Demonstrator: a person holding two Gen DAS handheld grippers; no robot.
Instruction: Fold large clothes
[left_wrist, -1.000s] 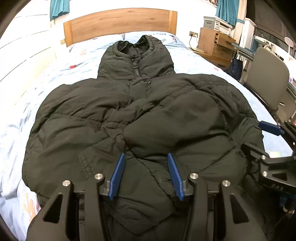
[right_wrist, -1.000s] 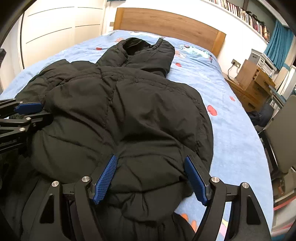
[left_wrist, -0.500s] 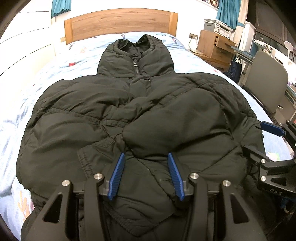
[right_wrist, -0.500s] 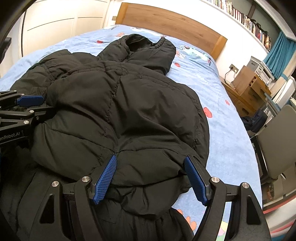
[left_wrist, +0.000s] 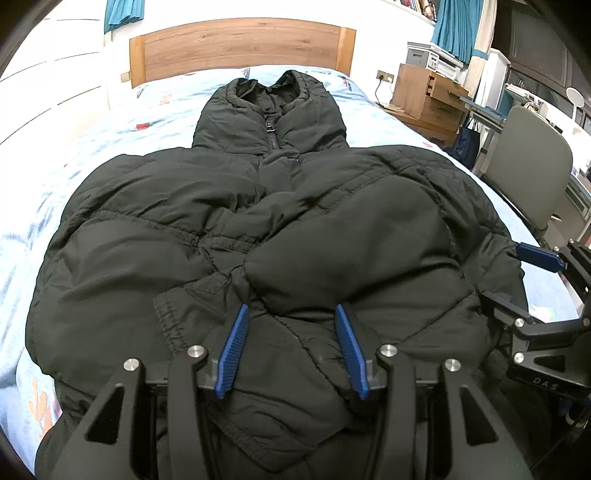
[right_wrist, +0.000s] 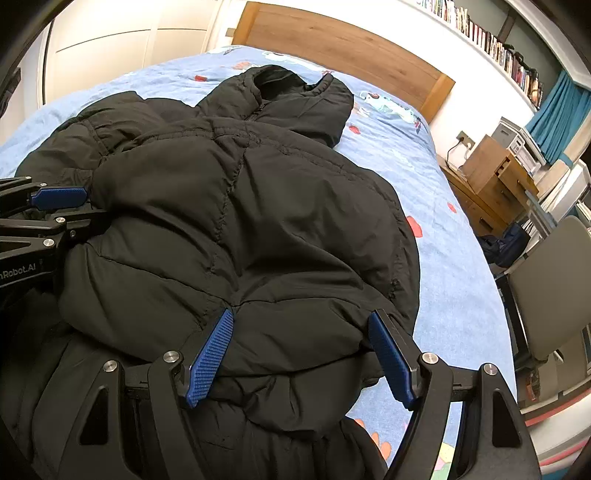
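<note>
My left hand-held gripper (left_wrist: 291, 347) and right hand-held gripper (right_wrist: 301, 354) each clamp a fold of the black puffer jacket (left_wrist: 229, 236) spread on the bed (right_wrist: 436, 206).

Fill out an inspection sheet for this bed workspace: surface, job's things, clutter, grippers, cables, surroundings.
Surface: bed with light blue patterned sheet, wooden headboard.
Job's things: black padded hooded jacket lying front up, zipped, sleeves folded in across the body.
Clutter: nothing seen on the sheet.
Grippers: left hand-held gripper and right hand-held gripper each have puffy hem fabric bulging between blue pads; whether they pinch it cannot be told.
Cables: one cable at the wall socket.
Surroundings: wooden bedside cabinet, grey chair, teal curtain, bookshelf.
</note>
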